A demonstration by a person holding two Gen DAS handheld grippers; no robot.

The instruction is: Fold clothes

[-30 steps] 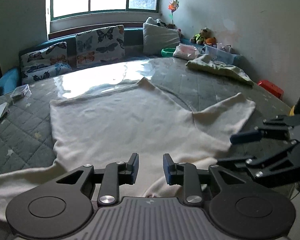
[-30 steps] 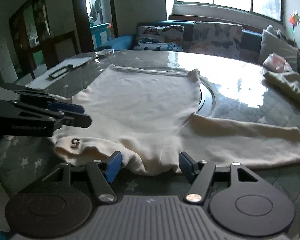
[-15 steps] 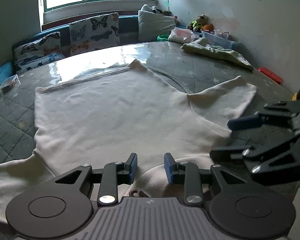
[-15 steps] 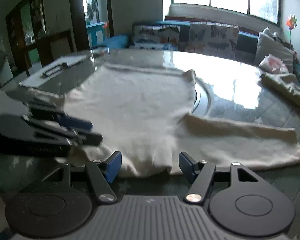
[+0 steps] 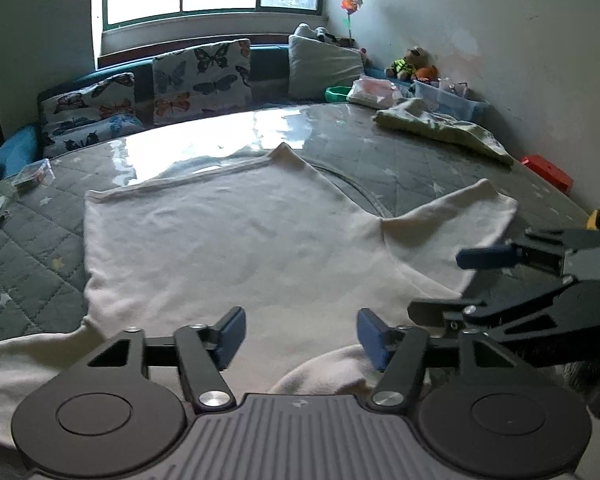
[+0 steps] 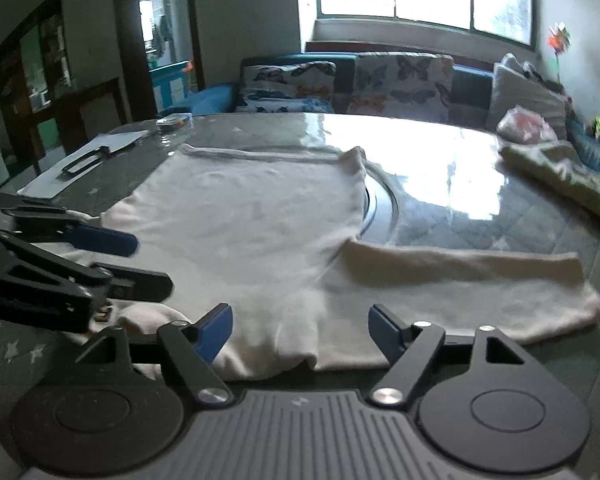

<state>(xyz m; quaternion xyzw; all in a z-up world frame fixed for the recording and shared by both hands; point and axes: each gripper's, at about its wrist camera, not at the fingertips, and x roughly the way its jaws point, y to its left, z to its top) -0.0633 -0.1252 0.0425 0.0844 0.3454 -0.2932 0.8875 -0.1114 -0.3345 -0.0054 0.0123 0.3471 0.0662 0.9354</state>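
A cream long-sleeved top (image 5: 228,240) lies flat on the quilted grey table (image 5: 420,168), hem far, collar edge near me, one sleeve (image 5: 448,232) spread to the right. It also shows in the right wrist view (image 6: 260,232) with that sleeve (image 6: 460,280). My left gripper (image 5: 299,334) is open and empty just above the near collar edge. My right gripper (image 6: 300,326) is open and empty over the same near edge, beside the left one. Each gripper shows in the other's view: right (image 5: 484,280), left (image 6: 112,256).
A crumpled green garment (image 5: 440,128) lies at the table's far right. Papers with a dark clip (image 6: 84,160) and a small clear box (image 5: 34,172) sit at the left. Butterfly cushions (image 5: 200,76) line a bench under the window. A red box (image 5: 548,172) stands by the wall.
My left gripper has opened from nearly shut to wide. The right gripper has stayed open. Both have shifted a little along the near collar edge.
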